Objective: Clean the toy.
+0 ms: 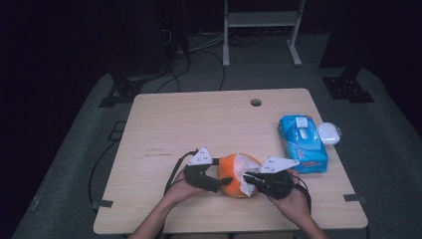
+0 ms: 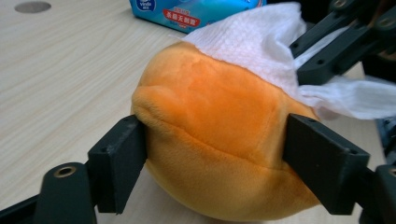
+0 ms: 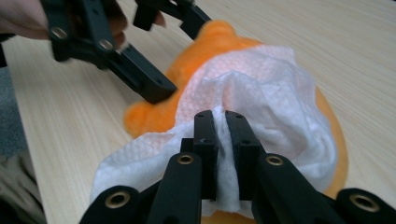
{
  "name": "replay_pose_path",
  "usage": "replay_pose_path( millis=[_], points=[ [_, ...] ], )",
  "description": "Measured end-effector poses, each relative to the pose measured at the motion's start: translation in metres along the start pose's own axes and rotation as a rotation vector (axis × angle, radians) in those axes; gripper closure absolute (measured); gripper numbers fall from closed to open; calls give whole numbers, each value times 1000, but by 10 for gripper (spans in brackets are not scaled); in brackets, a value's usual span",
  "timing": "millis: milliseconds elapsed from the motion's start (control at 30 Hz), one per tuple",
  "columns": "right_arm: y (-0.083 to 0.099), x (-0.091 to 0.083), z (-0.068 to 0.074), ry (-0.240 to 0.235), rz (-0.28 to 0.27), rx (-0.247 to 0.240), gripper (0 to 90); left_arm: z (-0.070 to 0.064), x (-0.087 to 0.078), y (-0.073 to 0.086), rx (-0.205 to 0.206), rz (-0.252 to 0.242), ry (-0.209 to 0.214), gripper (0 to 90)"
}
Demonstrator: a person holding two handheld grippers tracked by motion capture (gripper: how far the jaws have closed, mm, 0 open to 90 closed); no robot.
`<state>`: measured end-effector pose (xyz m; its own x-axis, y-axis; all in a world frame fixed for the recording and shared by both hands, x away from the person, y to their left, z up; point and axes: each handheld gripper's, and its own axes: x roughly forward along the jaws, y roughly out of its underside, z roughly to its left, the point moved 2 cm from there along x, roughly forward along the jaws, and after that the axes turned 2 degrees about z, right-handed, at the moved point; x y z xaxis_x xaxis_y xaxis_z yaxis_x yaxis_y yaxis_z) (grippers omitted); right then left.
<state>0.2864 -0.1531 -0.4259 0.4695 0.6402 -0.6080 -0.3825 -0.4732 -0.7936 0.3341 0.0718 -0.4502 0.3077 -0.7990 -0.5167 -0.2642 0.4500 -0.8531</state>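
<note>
A: Ok, near edge of the table (image 1: 164, 119), both hands in from the bottom. Left hand (image 1: 183, 186) is palm-up-ish under its tool, forearm angled in toward the middle.

B: And the left gripper (image 1: 222, 182)?

A: Jaws spread fairly wide, clamped on the orange plush toy (image 1: 230, 174), one jaw pressing each side. In the left gripper view the plush (image 2: 210, 135) bulges between the two black jaws, sitting on the tabletop.

B: Right side?

A: Right hand (image 1: 291, 196) cupped around its tool, wrist bent inward, so the right gripper (image 1: 249, 179) points left at the toy. Jaws nearly together, pinching a fold of white tissue (image 3: 261, 98). The right gripper view shows the fold squeezed between the jaw tips (image 3: 220, 119), rest of the sheet draped over the top of the plush.

B: Tissue touching the toy?

A: Yes, lying right on it, covering the upper right part. Grippers face each other w/ the toy between them.

B: Anything else on the table?

A: Blue pack of wipes (image 1: 302, 143) to the right, well apart from the toy, a small white case (image 1: 329, 133) just beside it. Hole in the tabletop (image 1: 256, 102) at the far edge.
</note>
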Motion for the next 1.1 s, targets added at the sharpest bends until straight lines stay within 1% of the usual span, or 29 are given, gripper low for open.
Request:
replay_pose_path(
  millis=[33, 100, 167, 233, 267, 300, 333, 367, 400, 433, 467, 500, 533, 567, 600, 633, 667, 700, 733, 767, 833, 867, 900, 933, 967, 1000, 1033, 1067, 1100],
  points=[
    [-2, -1, 1, 2, -7, -6, 832, -1, -1, 0, 21, -5, -6, 255],
    [-7, -5, -1, -8, -43, 16, 832, -4, -1, -1, 69, -8, -9, 314],
    [-11, -9, -6, 13, -61, 19, 832, -10, -1, -2, 126, -4, -13, 324],
    [-11, -11, -15, 39, -63, 35, 832, -15, -1, -4, 164, -4, -19, 321],
    [-9, -11, -19, 40, -58, 57, 832, -17, 0, -5, 183, -2, -24, 322],
    [-7, -11, -20, 23, -60, 76, 832, -19, 0, -5, 210, 4, -32, 325],
    [-7, -11, -17, 7, -62, 84, 832, -22, 1, -5, 246, 7, -43, 327],
    [-9, -11, -11, -20, -71, 77, 832, -26, 1, -6, 283, 7, -49, 329],
    [-9, -11, -11, -20, -71, 77, 832, -26, 1, -6, 283, 7, -49, 329],
    [-16, -7, 2, -46, -79, 39, 832, -32, 2, -7, 333, 10, -66, 331],
    [-20, -5, 6, -38, -78, 15, 832, -34, 2, -8, 350, 14, -74, 332],
    [-22, -3, 6, -21, -72, 2, 832, -34, 2, -7, 348, 16, -74, 333],
    [-23, -1, 2, -2, -73, -1, 832, -33, 1, -7, 336, 11, -68, 332],
    [-23, -1, -5, 21, -69, 9, 832, -32, 1, -6, 313, 1, -60, 330],
    [-20, -2, -11, 55, -51, 17, 832, -31, 1, -6, 280, -9, -48, 311],
    [-16, -3, -18, 57, -41, 33, 832, -29, 1, -7, 229, -23, -28, 268],
    [-12, -4, -21, 31, -46, 62, 833, -27, 3, -8, 160, -21, -13, 212],
    [-9, -6, -21, 24, -40, 69, 833, -25, 6, -9, 94, -3, 4, 158],
    [-8, -7, -19, 16, -35, 61, 833, -24, 9, -8, 59, 9, 19, 155],
    [-8, -8, -16, 9, -30, 58, 833, -25, 11, -7, 66, 7, 15, 181],
    [-12, -11, -11, 28, -41, 32, 832, -28, 11, -7, 101, -2, 2, 258],
    [-15, -13, -8, 9, -55, 37, 833, -29, 10, -7, 123, -6, -4, 283],
    [-18, -14, -3, -22, -72, 42, 833, -32, 9, -8, 154, -7, -13, 302],
    [-22, -12, 3, -34, -81, 25, 832, -36, 9, -9, 195, -1, -26, 311],
    [-25, -9, 9, -29, -80, -1, 832, -40, 9, -10, 229, 6, -39, 317],
    [-25, -9, 9, -29, -80, -1, 832, -40, 9, -10, 229, 6, -39, 322],
    [-28, -5, 12, -3, -70, -32, 832, -43, 8, -10, 269, 14, -65, 329],
    [-28, -6, 9, 2, -71, -26, 833, -42, 7, -9, 274, 12, -61, 335],
    [-27, -7, 3, 24, -71, -11, 832, -42, 7, -9, 273, 8, -59, 338]
  ],
)
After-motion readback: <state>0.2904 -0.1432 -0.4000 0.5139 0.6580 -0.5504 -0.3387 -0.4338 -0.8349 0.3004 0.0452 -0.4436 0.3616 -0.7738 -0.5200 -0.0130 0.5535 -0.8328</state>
